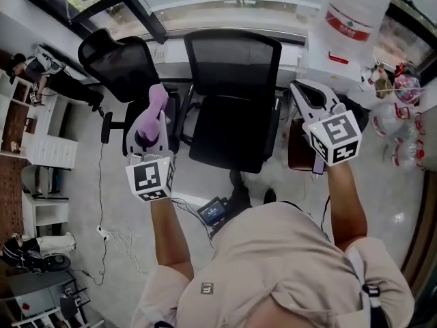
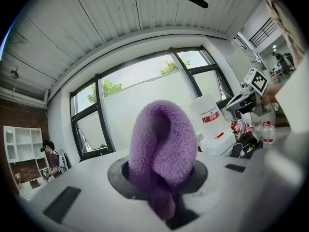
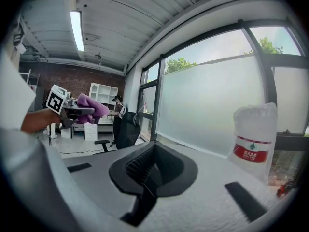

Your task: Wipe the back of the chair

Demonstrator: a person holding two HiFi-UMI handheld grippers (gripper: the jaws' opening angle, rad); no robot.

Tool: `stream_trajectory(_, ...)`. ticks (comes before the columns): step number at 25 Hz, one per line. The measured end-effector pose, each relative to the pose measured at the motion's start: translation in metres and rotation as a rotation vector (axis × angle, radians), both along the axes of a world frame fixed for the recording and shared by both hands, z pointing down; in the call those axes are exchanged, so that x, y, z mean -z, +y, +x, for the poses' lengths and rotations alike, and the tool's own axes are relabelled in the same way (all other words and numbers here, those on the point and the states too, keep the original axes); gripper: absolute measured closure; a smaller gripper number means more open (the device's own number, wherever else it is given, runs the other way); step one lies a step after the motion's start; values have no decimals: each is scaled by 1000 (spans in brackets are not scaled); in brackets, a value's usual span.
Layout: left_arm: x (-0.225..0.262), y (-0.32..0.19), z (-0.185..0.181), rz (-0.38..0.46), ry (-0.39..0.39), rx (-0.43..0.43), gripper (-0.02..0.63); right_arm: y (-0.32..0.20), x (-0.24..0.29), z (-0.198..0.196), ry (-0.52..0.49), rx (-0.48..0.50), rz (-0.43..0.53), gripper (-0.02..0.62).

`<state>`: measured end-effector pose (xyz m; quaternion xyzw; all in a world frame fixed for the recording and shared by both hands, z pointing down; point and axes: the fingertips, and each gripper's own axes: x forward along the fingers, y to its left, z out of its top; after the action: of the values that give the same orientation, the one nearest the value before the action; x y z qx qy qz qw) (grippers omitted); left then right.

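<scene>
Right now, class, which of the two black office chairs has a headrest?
The left chair, by the purple cloth; the centre chair has a back with a plain top edge.

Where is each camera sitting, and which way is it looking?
Head view: on the person's head, looking steeply down at the chair; both arms, left gripper and right gripper show.
Left gripper view: rides the left gripper, facing the window past the purple cloth in its jaws; the right hand shows.
Right gripper view: rides the right gripper, facing the window over shut, empty jaws; the left arm shows.
Shared: both gripper views show the water bottle.
</scene>
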<state>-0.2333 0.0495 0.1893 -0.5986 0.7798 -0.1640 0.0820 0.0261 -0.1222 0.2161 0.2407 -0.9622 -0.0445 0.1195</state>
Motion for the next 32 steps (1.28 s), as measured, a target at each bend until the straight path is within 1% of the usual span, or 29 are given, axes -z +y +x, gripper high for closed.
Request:
stream_trajectory(4, -4, -30, -12, -5, 3, -20, 529, -16, -3, 3, 9, -39, -7, 601)
stream_trajectory(11, -19, -78, -36, -30, 11, -48, 529, -47, -15, -9, 17, -91, -34, 601)
stream_trajectory(16, -43, -117, -68, -46, 20, -39, 529, -71, -32, -25, 28, -121, -53, 601)
stream_trajectory(20, -74, -155, -98, -69, 49, -27, 529, -91, -63, -34, 66, -154, -96, 601)
stream_trajectory(26, -134, -220, -157, -108, 81, 7, 529, -115, -120, -47, 139, -217, -176, 601)
stream_trajectory(32, -202, -291, -196, -150, 102, 27, 529, -137, -180, -35, 215, -301, -257, 601)
